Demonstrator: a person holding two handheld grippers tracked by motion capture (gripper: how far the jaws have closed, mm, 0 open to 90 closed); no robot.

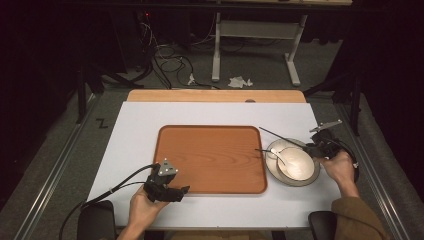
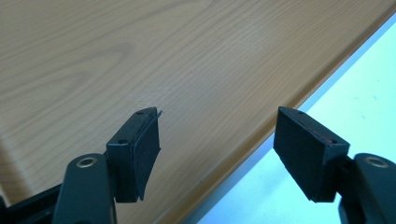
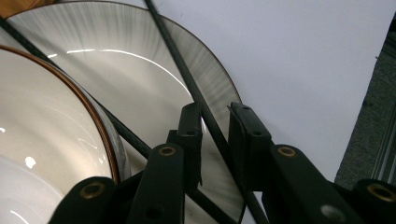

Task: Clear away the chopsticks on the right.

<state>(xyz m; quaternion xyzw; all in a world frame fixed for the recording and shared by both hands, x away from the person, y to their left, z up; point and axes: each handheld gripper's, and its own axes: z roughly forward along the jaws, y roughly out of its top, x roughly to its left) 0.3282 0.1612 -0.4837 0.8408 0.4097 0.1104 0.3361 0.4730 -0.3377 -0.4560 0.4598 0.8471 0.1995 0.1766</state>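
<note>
A brown wooden tray [image 1: 210, 150] lies empty in the middle of the white table top. To its right a grey plate [image 1: 272, 170] carries a cream bowl [image 1: 296, 164] with a white spoon [image 1: 277, 155], and two black chopsticks [image 1: 280, 136] lie across the plate. My right gripper [image 1: 312, 149] is at the plate's right rim. In the right gripper view its jaws [image 3: 215, 121] straddle one chopstick [image 3: 173, 46] over the plate [image 3: 140, 60], with a narrow gap left on each side. My left gripper [image 1: 182, 192] hovers open over the tray's front edge [image 2: 140, 56], holding nothing [image 2: 217, 140].
The bowl [image 3: 42, 121] sits close to the left of the right jaws, with the second chopstick [image 3: 116, 123] running beside it. White table surface [image 2: 364, 93] borders the tray. A wooden strip [image 1: 215, 96] lines the table's far edge; cables and a stand are on the floor beyond.
</note>
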